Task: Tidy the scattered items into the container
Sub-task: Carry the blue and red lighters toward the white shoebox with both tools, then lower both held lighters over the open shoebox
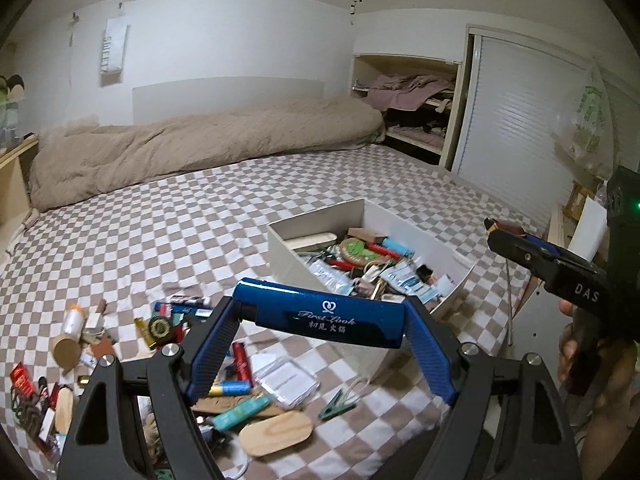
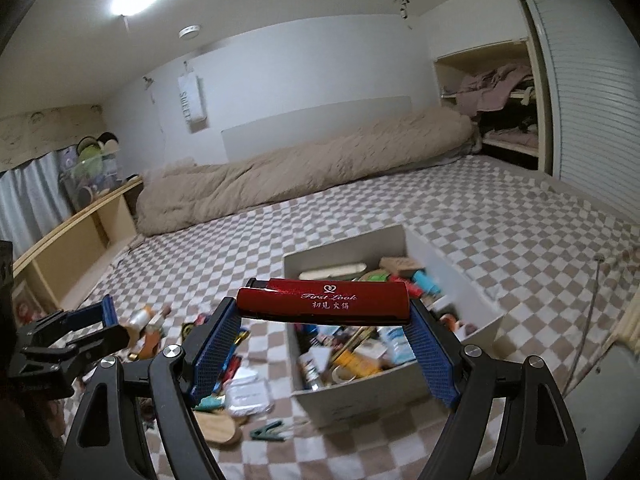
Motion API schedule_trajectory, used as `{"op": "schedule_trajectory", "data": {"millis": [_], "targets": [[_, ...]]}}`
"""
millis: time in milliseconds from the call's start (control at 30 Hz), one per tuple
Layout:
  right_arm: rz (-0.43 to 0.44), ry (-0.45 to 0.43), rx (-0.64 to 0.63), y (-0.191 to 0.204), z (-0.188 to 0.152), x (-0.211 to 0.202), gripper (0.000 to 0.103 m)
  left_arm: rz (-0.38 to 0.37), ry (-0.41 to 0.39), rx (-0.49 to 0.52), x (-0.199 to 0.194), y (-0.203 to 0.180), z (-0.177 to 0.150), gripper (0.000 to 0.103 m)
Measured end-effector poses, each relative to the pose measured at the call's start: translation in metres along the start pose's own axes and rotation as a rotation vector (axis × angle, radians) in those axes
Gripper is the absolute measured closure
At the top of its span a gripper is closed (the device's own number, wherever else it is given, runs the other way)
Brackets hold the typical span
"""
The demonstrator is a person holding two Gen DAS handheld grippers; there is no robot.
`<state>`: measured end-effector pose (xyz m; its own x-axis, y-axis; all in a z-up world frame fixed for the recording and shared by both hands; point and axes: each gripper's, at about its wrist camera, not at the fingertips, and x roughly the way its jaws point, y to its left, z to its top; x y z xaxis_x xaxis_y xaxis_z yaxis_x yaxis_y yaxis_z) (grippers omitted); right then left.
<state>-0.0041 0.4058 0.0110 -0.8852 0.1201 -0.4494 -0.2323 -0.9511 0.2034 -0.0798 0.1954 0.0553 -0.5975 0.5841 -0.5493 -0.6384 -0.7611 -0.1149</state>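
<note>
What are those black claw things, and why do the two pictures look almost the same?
They are grippers, tongs a person squeezes by hand. Each carries a camera looking along its fingers, so one picture comes from each hand. The left gripper holds a shiny blue lighter. The right gripper holds a shiny red lighter. Below is a bed with a brown-and-white checked sheet. On it sits a white open box already full of small things, and a scattered pile of small items beside it.
</note>
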Motion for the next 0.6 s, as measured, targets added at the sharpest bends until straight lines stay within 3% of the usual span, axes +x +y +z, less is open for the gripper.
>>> {"op": "schedule_trajectory", "data": {"millis": [267, 600], "targets": [[-0.029, 0.006, 0.031, -0.034, 0.015, 0.016, 0.020, -0.042, 0.029, 0.022, 0.037, -0.023, 0.015, 0.020], [-0.015, 0.089, 0.112, -0.077, 0.011, 0.058, 0.020, -0.068, 0.086, 0.048, 0.087, -0.042, 0.013, 0.020]]}}
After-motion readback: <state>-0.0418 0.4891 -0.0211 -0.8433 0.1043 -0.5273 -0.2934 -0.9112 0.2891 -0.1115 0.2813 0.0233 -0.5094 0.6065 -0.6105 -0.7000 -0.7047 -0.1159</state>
